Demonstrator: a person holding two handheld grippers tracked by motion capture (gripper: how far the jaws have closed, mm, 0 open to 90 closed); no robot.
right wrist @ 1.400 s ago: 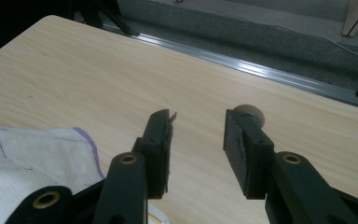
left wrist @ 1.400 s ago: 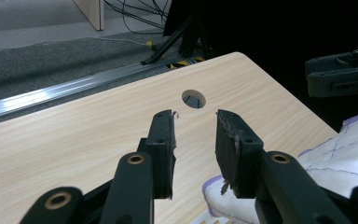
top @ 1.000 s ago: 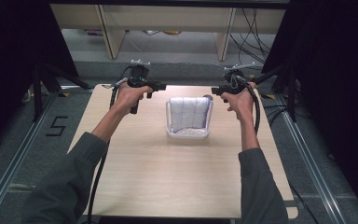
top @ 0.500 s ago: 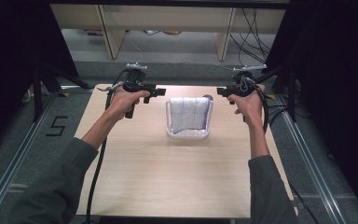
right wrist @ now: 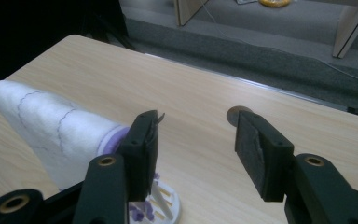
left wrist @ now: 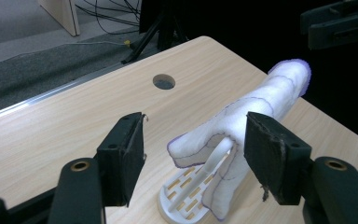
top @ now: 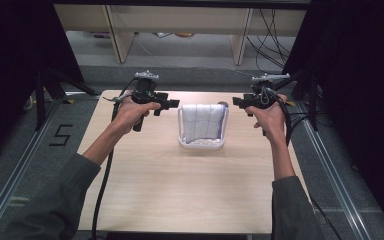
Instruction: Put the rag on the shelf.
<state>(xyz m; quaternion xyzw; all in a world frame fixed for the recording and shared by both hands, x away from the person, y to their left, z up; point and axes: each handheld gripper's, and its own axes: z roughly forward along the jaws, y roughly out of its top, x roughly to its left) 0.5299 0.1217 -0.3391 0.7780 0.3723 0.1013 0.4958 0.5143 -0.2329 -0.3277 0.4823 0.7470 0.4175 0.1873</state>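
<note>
Item: white cloth (top: 203,123), draped over a white rack (top: 202,144), set near the tabletop's (top: 180,190) far edge, midway between its side edges. Its long axis is run from side to side, one end toward each claw. Left gripper (top: 172,105): beside the left end, slightly nearer; jaws just opened, nothing held. Right gripper (top: 236,102): beside the right end; jaws just opened, nothing touched.
</note>
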